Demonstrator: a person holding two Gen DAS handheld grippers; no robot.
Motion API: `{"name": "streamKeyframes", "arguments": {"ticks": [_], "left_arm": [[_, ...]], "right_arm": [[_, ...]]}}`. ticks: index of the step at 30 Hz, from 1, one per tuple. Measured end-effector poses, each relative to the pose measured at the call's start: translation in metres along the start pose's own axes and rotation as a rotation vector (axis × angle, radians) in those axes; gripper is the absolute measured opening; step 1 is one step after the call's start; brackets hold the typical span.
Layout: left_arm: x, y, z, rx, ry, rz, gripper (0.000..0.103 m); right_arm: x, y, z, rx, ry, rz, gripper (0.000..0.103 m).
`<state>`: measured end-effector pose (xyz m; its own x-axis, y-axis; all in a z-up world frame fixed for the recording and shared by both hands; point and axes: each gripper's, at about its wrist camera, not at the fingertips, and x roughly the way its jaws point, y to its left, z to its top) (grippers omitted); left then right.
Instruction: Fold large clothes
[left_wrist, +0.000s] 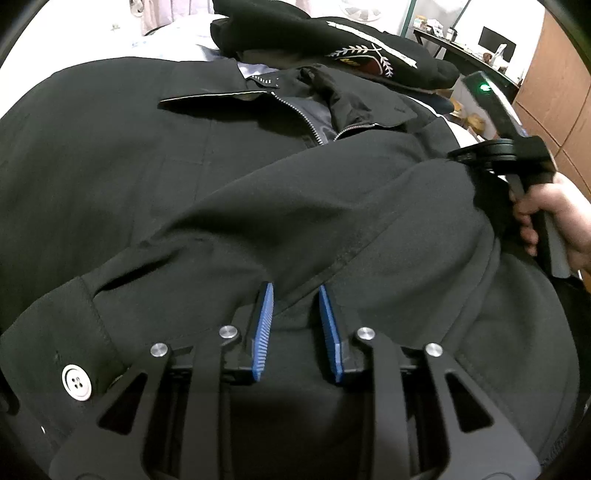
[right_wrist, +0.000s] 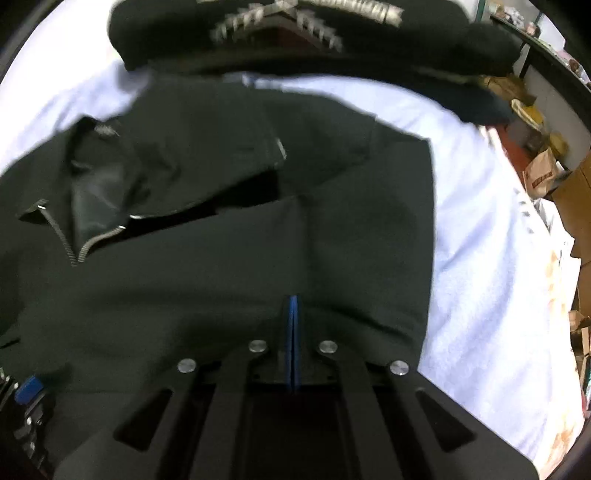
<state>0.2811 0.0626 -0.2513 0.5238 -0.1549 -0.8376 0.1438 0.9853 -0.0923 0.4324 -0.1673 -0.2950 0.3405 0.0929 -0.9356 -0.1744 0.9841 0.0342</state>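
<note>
Jacket (left_wrist: 184, 177) lies spread on white bed (right_wrist: 480, 229), sleeve (left_wrist: 332, 221) folded across its front. Left tongs (left_wrist: 295, 291) narrow, pads parted over the sleeve fabric, no grip visible. Right tongs (right_wrist: 292, 306) fully closed, empty, above jacket.

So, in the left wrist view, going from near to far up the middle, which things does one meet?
Left gripper with blue pads, jaws apart → folded sleeve of the black jacket → zipper at the open collar → another dark garment with a white crest → white sheet.
</note>
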Motion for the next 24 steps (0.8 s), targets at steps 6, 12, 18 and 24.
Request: {"name": "streamKeyframes", "arguments": {"ticks": [6, 12, 18, 24], "left_arm": [[-0.002, -0.001, -0.001, 0.001, -0.001, 0.005, 0.028], [0.001, -0.004, -0.003, 0.012, -0.002, 0.025, 0.028], [0.009, -0.011, -0.006, 0.043, -0.006, 0.089, 0.028], [-0.011, -0.014, -0.009, 0.035, -0.043, 0.153, 0.028]], "right_arm": [[-0.056, 0.002, -0.028, 0.004, -0.044, 0.058, 0.001], [-0.099, 0.002, -0.098, 0.062, -0.089, 0.124, 0.006], [-0.064, 0.01, -0.104, 0.154, -0.004, 0.112, 0.003], [-0.124, 0.025, -0.141, 0.046, -0.078, 0.199, 0.01]]}}
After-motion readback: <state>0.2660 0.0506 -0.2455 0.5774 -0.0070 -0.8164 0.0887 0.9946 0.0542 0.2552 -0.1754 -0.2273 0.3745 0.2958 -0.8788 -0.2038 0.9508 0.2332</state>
